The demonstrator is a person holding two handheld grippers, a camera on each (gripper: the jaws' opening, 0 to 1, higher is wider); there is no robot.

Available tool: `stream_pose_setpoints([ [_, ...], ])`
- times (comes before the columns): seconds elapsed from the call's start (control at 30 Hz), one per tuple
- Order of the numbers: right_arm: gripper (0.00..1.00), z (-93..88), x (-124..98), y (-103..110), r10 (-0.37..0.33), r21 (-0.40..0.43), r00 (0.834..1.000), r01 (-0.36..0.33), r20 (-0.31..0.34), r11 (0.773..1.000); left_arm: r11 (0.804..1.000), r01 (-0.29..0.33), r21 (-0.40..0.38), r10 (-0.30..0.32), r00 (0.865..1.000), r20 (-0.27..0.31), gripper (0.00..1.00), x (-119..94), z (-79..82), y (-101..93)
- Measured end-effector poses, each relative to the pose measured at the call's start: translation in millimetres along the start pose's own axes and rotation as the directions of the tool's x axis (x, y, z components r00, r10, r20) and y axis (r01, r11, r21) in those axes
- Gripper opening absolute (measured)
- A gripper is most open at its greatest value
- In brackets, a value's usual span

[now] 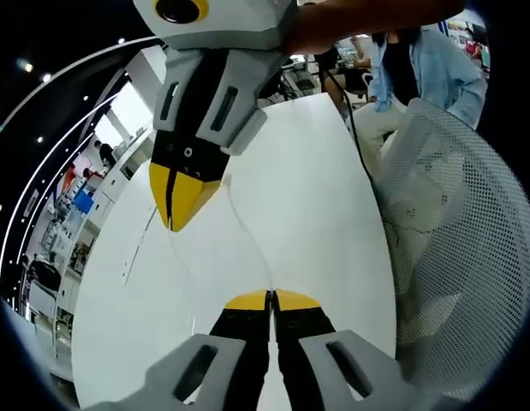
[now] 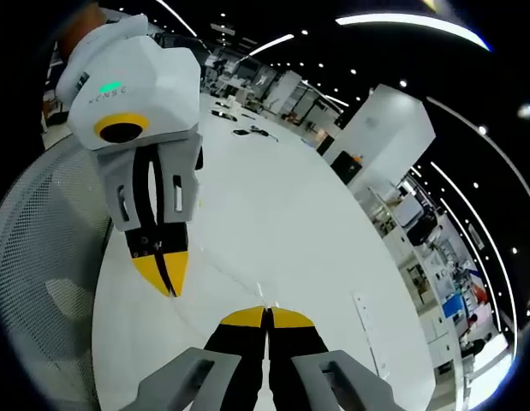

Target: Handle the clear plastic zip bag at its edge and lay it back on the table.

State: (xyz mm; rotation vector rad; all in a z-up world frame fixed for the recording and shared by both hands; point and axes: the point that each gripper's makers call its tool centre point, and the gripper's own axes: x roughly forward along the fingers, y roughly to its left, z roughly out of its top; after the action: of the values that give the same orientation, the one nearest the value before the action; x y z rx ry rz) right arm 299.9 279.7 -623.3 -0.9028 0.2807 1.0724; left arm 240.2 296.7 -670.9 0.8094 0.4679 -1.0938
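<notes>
The clear plastic zip bag (image 1: 220,250) hangs almost invisible over the white table (image 1: 316,188), and only its thin edges show as faint lines. In the left gripper view my left gripper (image 1: 271,300) is shut at the bottom, with a bag edge running into its yellow tips. My right gripper (image 1: 174,212) reaches down from the top, shut on the bag's other side. In the right gripper view my right gripper (image 2: 266,318) is shut on the bag (image 2: 220,276), and the left gripper (image 2: 164,276) points down just to its left.
A white mesh chair (image 1: 457,248) stands close against the table edge, also visible as the mesh chair (image 2: 42,257). A person in a blue shirt (image 1: 423,68) sits beyond the table's far end. Small dark items (image 2: 247,130) lie far along the table (image 2: 282,197). Desks line the aisle.
</notes>
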Motion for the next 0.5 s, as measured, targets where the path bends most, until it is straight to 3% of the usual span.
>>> stream_pose_setpoints([
  [0.2,0.0,9.0,-5.8,-13.6,-0.05,-0.022,0.998,0.051,0.024,0.998,0.999,-0.029,0.015,0.029,1.0,0.0,0.0,-3.4,2.7,7.4],
  [0.5,0.0,9.1,-2.6,-7.3,-0.042,-0.029,0.999,0.042,0.026,0.999,0.999,-0.041,0.027,0.041,0.999,-0.013,0.0,1.1,-5.8,11.5],
])
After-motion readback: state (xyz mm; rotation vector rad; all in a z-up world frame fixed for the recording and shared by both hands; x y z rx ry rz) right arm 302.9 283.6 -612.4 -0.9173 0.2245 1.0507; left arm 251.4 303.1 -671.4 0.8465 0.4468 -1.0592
